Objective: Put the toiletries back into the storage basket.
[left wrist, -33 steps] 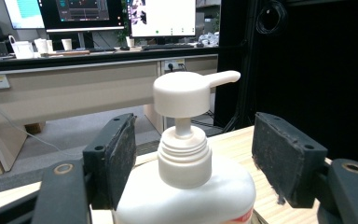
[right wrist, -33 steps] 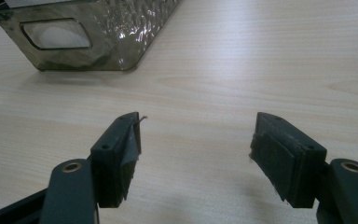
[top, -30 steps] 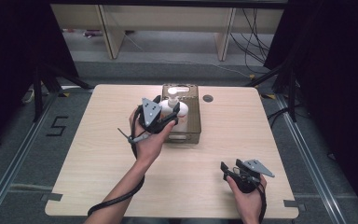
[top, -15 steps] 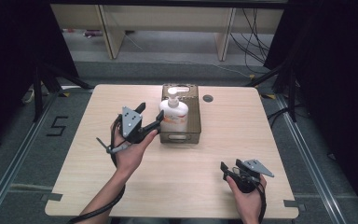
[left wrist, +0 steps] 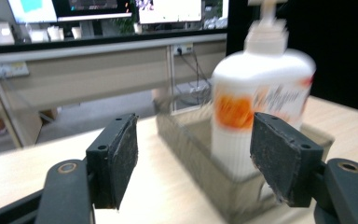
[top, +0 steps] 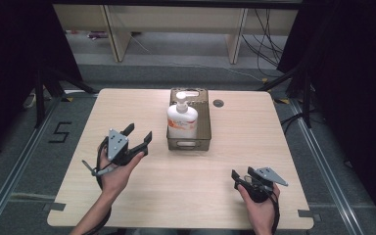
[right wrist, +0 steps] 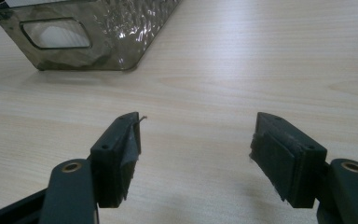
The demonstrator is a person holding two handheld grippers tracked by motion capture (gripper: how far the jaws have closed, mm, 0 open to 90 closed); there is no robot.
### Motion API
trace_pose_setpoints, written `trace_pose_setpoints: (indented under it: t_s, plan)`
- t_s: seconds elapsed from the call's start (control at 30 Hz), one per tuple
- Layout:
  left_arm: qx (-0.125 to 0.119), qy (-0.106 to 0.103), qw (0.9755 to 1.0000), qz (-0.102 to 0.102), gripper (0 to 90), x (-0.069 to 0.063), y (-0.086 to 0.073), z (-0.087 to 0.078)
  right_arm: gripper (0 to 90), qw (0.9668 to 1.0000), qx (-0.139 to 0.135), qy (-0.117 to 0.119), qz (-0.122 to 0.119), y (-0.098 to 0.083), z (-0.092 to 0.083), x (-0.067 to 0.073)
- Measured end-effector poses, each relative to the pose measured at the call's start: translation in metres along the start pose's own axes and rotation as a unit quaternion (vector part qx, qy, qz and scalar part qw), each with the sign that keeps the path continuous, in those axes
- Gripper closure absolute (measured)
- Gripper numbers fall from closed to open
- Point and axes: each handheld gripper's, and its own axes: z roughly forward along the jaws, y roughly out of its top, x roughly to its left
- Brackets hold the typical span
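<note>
A white plastic pump bottle with an orange label stood upright in the near end of a translucent grey-brown plastic bin, which sat toward the far middle of the pale wooden table. The left gripper was held above the table just left of the bin, apart from it, with its black jaws spread wide and nothing between them. The right gripper rested low near the table's near right corner, well apart from the bin, its jaws likewise parted and empty.
</note>
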Motion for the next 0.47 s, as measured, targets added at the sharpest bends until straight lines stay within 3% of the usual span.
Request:
trace_pose_setpoints:
  t_s: [0.03,0.17,0.37,0.47]
  plan:
    - [0.008,0.008,0.9999,-0.003,31.5,0.009,-0.012,-0.005,33.1,1.0000,-0.003,-0.004,-0.006,0.000,0.000,0.000]
    - [0.022,0.023,0.9993,-0.019,31.4,0.024,-0.034,-0.014,33.2,0.9999,-0.011,0.006,-0.007,0.000,0.002,0.000]
    - [0.027,0.034,0.9984,-0.036,31.4,0.035,-0.057,-0.017,33.0,1.0000,-0.003,-0.003,-0.008,0.000,0.001,0.001]
    - [0.026,0.043,0.9981,-0.036,31.4,0.038,-0.063,-0.018,32.9,1.0000,-0.002,0.000,-0.006,0.000,0.001,0.001]
